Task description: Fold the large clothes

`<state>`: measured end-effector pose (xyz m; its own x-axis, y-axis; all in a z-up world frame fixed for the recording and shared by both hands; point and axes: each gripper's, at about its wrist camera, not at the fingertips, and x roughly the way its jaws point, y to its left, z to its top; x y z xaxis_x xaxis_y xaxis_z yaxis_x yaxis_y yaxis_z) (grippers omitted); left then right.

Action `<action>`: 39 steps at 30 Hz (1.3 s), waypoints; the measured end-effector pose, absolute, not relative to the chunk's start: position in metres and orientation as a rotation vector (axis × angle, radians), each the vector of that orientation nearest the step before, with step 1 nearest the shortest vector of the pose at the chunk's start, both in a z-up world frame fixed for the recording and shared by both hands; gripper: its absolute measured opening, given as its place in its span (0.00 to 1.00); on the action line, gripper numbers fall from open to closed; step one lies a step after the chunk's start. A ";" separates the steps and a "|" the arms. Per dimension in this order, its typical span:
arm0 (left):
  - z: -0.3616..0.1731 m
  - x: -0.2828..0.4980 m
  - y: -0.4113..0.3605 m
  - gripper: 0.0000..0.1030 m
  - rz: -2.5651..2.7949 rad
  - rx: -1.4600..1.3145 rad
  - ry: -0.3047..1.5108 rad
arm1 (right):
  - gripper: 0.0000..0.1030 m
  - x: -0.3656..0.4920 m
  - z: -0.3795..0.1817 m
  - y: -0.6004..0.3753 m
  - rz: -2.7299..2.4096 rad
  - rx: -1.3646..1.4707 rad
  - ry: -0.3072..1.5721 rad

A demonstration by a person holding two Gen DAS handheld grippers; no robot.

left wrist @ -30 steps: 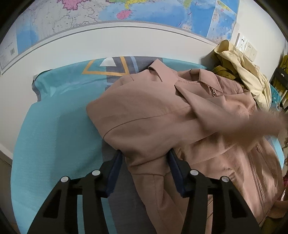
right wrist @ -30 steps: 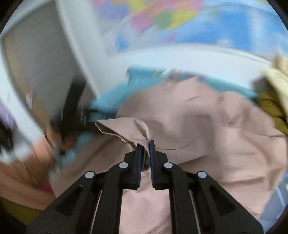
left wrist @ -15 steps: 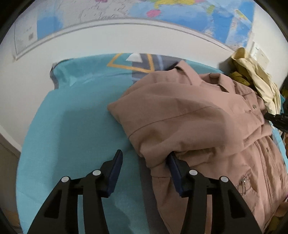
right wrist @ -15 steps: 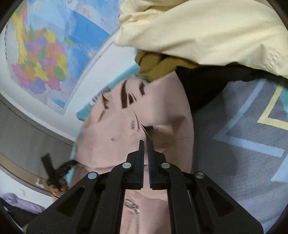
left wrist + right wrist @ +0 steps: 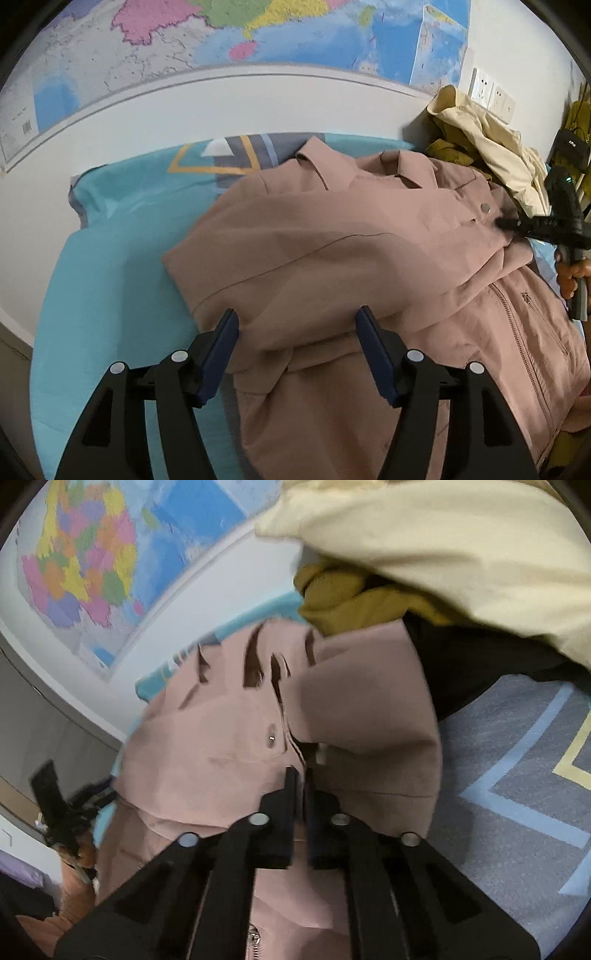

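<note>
The pink jacket (image 5: 351,258) lies spread on the teal bed cover (image 5: 110,277), collar toward 12 o'clock. The left gripper (image 5: 295,332) is released, jaws wide apart, straddling a folded edge of the jacket at 6 o'clock. The right gripper (image 5: 301,775) is clenched on jacket fabric near the snap button (image 5: 272,734). A cream garment (image 5: 443,546) lies at 1 o'clock

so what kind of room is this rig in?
Probably a bedroom or spare room at home, not a lab: the pink jacket lies on a turquoise bedspread, a wall map hangs behind, and more clothes are piled in the corner by wall sockets.
</note>
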<state>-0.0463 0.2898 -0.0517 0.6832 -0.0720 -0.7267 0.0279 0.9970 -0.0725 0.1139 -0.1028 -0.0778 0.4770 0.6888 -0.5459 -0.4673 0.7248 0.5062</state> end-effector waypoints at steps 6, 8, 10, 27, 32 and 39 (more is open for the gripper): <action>-0.059 -0.041 0.286 0.62 -0.072 -0.071 0.827 | 0.02 0.109 -0.078 -0.123 0.679 0.327 0.803; -0.062 -0.037 0.284 0.62 -0.065 -0.069 0.839 | 0.03 0.109 -0.083 -0.118 0.670 0.300 0.830; -0.064 -0.035 0.282 0.62 -0.054 -0.066 0.845 | 0.04 0.109 -0.086 -0.119 0.666 0.302 0.838; -0.055 -0.041 0.265 0.69 0.013 0.006 0.837 | 0.23 0.058 -0.046 -0.093 0.702 0.078 0.663; -0.059 -0.041 0.269 0.71 0.033 -0.009 0.851 | 0.25 0.085 -0.068 -0.075 0.683 0.047 0.742; -0.063 -0.045 0.284 0.75 0.075 -0.059 0.873 | 0.15 0.105 -0.088 -0.079 0.636 0.055 0.798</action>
<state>-0.0447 0.2835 -0.0626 0.6403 0.0412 -0.7670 -0.0894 0.9958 -0.0211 0.1045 -0.0793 -0.0882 0.5235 0.5508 -0.6501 -0.5107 0.8136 0.2781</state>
